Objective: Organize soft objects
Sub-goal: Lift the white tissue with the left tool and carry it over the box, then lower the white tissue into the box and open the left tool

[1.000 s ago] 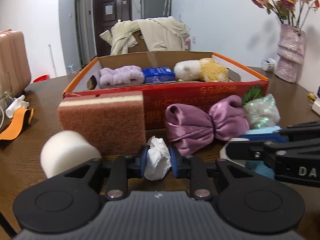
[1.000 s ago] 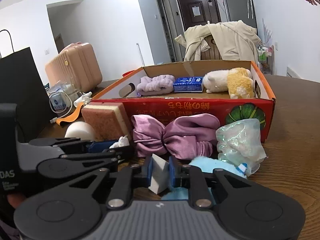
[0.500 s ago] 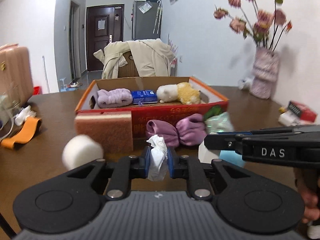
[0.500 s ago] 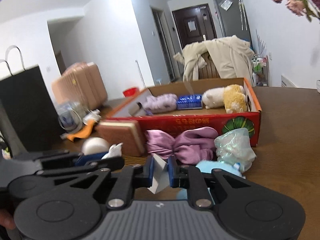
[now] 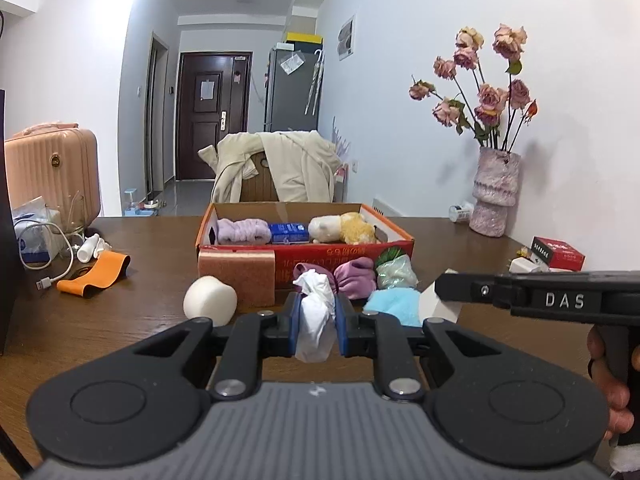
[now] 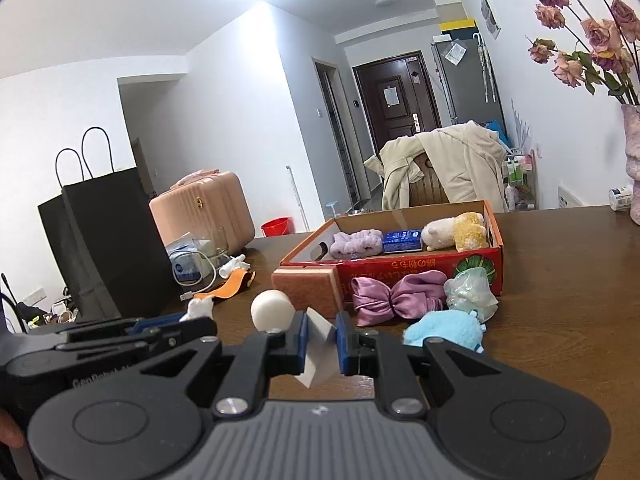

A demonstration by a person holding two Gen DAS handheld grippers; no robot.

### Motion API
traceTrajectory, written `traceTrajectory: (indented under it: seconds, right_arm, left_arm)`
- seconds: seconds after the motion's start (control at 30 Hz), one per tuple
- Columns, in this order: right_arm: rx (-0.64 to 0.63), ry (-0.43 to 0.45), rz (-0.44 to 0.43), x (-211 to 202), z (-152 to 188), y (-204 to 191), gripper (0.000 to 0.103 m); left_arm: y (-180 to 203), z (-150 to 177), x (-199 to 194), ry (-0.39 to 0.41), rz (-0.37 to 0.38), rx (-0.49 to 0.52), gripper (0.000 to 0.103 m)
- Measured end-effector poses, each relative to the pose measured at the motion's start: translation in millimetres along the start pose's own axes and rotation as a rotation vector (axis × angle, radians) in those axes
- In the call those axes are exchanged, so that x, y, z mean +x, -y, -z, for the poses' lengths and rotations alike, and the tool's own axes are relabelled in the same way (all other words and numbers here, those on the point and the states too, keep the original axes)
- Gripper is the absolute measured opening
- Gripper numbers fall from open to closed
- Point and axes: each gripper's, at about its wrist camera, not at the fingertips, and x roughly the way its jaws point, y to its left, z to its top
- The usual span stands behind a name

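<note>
My left gripper [image 5: 317, 312] is shut on a crumpled white tissue [image 5: 316, 320], held above the table. My right gripper [image 6: 321, 338] is shut on a white wedge sponge [image 6: 318, 346], also raised. The red cardboard box [image 5: 344, 258] [image 6: 420, 270] holds a lilac headband [image 5: 243, 231], a blue pack [image 5: 289, 233] and a white-and-yellow plush [image 5: 344, 228]. In front of it lie a brown sponge [image 5: 237, 276], a white foam ball [image 5: 210, 300], a purple satin bow [image 6: 396, 298], a clear glittery bag [image 6: 472, 294] and a light blue plush [image 6: 444, 328].
A vase of dried roses [image 5: 494, 200] and a small red box [image 5: 558, 254] stand at the right. At the left are an orange band [image 5: 94, 278], a white cable [image 5: 44, 256], a black paper bag [image 6: 108, 240] and a pink suitcase [image 6: 204, 212]. A coat-draped chair [image 5: 276, 172] stands behind the table.
Both grippers have lifted and pulled back from the box, each still holding its piece. The box and the loose items now look smaller and farther away.
</note>
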Motion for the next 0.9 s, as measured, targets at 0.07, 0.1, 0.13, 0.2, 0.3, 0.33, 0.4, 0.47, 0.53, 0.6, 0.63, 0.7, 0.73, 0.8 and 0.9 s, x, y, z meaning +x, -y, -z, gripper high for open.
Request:
traceTrajectory:
  seconds: [0.07, 0.1, 0.13, 0.2, 0.3, 0.33, 0.4, 0.47, 0.53, 0.6, 0.63, 0.7, 0.73, 0.8, 0.9]
  right_arm:
    - [-0.001, 0.001, 0.006, 0, -1, -1, 0.014]
    - [-0.003, 0.002, 0.009, 1, -2, 0, 0.014]
    - [-0.004, 0.000, 0.013, 2, -4, 1, 0.014]
    - [-0.012, -0.001, 0.014, 7, -10, 2, 0.014]
    - [-0.031, -0.002, 0.011, 23, -29, 8, 0.014]
    - [-0.034, -0.003, 0.003, 30, -36, 11, 0.014]
    - [-0.027, -0.011, -0.018, 53, -56, 20, 0.014]
    - [-0.001, -0.034, -0.043, 84, -77, 31, 0.015]
    - [0.025, -0.066, -0.051, 122, -95, 41, 0.015]
    - [0.059, -0.111, -0.046, 171, -113, 52, 0.015]
    - [0.073, -0.134, -0.042, 194, -120, 56, 0.015]
    - [0.097, -0.183, -0.019, 241, -131, 64, 0.015]
    - [0.103, -0.204, -0.011, 262, -134, 66, 0.015]
    - [0.125, -0.251, 0.006, 305, -139, 72, 0.015]
    - [0.138, -0.343, 0.025, 364, -140, 78, 0.016]
  left_arm:
    - [-2, -1, 3, -0.002, 0.001, -0.002, 0.018]
    - [-4, -2, 4, -0.003, 0.002, -0.005, 0.018]
    - [-6, -4, 7, -0.007, 0.006, -0.007, 0.018]
    - [-14, -11, 14, -0.010, 0.013, -0.016, 0.019]
    - [-31, -33, 34, -0.020, 0.032, -0.028, 0.019]
    - [-37, -42, 43, -0.024, 0.050, -0.030, 0.019]
    - [-51, -63, 68, -0.030, 0.068, -0.031, 0.019]
    - [-64, -83, 99, -0.046, 0.076, -0.021, 0.019]
    - [-82, -101, 142, -0.099, 0.101, -0.030, 0.019]
    - [-101, -114, 190, -0.183, 0.118, -0.077, 0.019]
    - [-109, -117, 212, -0.223, 0.123, -0.086, 0.019]
    - [-125, -120, 254, -0.279, 0.106, -0.100, 0.019]
    - [-132, -120, 272, -0.307, 0.107, -0.106, 0.020]
    - [-140, -118, 303, -0.339, 0.089, -0.104, 0.020]
    - [-148, -113, 335, -0.378, 0.085, -0.079, 0.022]
